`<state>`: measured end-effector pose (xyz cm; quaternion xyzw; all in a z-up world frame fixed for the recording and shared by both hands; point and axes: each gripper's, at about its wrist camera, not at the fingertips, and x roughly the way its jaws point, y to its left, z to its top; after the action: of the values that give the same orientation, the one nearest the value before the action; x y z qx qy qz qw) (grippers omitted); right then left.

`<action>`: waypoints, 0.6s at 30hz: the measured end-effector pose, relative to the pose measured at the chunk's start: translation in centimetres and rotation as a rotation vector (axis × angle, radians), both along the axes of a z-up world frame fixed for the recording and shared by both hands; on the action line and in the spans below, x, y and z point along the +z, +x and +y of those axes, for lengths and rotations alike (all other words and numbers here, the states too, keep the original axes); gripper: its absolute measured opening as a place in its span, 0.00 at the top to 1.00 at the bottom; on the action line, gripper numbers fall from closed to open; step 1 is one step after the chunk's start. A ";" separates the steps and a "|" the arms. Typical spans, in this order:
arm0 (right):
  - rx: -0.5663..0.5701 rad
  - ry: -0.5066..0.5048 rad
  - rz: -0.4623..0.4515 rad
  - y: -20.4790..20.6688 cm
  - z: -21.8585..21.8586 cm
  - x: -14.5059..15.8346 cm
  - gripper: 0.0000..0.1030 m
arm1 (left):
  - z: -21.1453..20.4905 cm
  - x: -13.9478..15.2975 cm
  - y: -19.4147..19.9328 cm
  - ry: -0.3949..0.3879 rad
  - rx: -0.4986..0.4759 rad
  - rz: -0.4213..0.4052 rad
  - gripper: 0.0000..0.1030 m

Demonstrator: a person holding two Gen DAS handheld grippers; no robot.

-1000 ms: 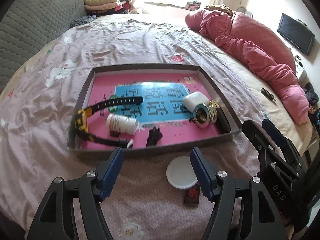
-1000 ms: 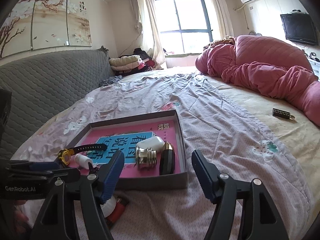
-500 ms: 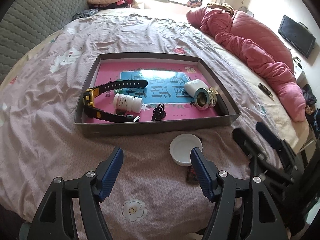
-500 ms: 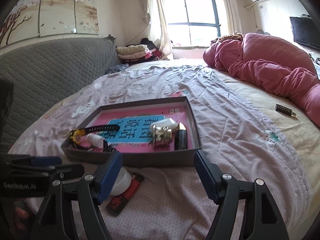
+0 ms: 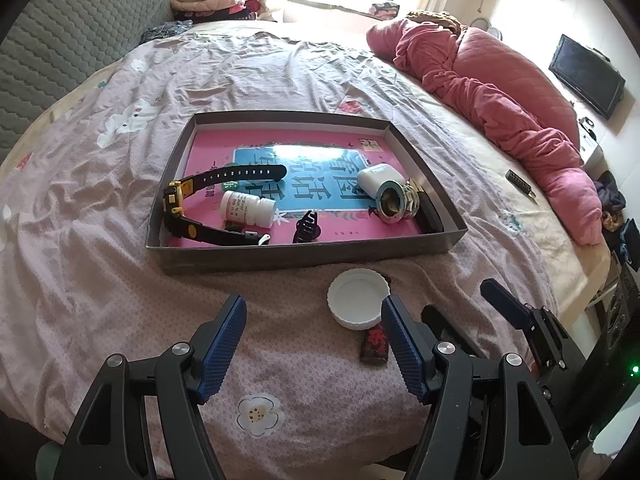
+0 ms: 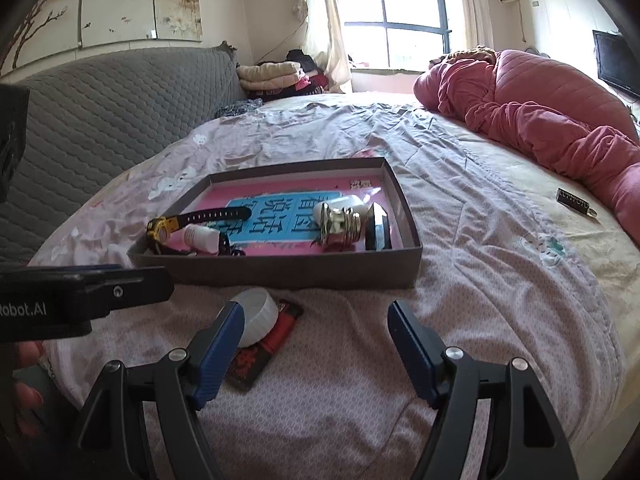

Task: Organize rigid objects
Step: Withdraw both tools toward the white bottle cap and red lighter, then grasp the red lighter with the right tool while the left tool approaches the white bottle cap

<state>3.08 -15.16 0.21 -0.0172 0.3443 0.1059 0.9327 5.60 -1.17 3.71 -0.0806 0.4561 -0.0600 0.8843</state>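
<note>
Left wrist view: sorted items lie in the tray (image 5: pixel 304 258); at three o'clock of the empty, spread-fingered left gripper (image 5: pixel 312 334), white lid (image 5: pixel 358 303) awaits collection; right gripper (image 6: pixel 316 342) likewise spread, empty.

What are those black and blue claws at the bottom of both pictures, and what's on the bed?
Each claw is a hand-held gripper, one in each of a person's hands, with a camera looking along its fingers. One picture comes from the left hand-held gripper, the other from the right hand-held gripper. Both are open and hold nothing. On the bed sits a shallow box holding a watch, a pill bottle and a hair clip. In front of it lie a white lid and a lighter.
</note>
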 end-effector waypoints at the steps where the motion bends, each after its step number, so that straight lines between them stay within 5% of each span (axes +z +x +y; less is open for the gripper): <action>1: 0.001 -0.004 0.004 -0.2 0.1 -0.1 0.29 | 0.0 -0.1 0.0 -0.001 -0.001 0.002 0.31; 18: 0.062 -0.054 0.106 0.7 3.5 -3.3 0.29 | 0.6 -2.6 -0.5 -0.011 0.015 0.057 0.31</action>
<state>3.78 -11.67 -3.11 -0.0475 0.3951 0.1260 0.9087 5.09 -0.53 1.16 -0.0907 0.4802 -0.0535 0.8708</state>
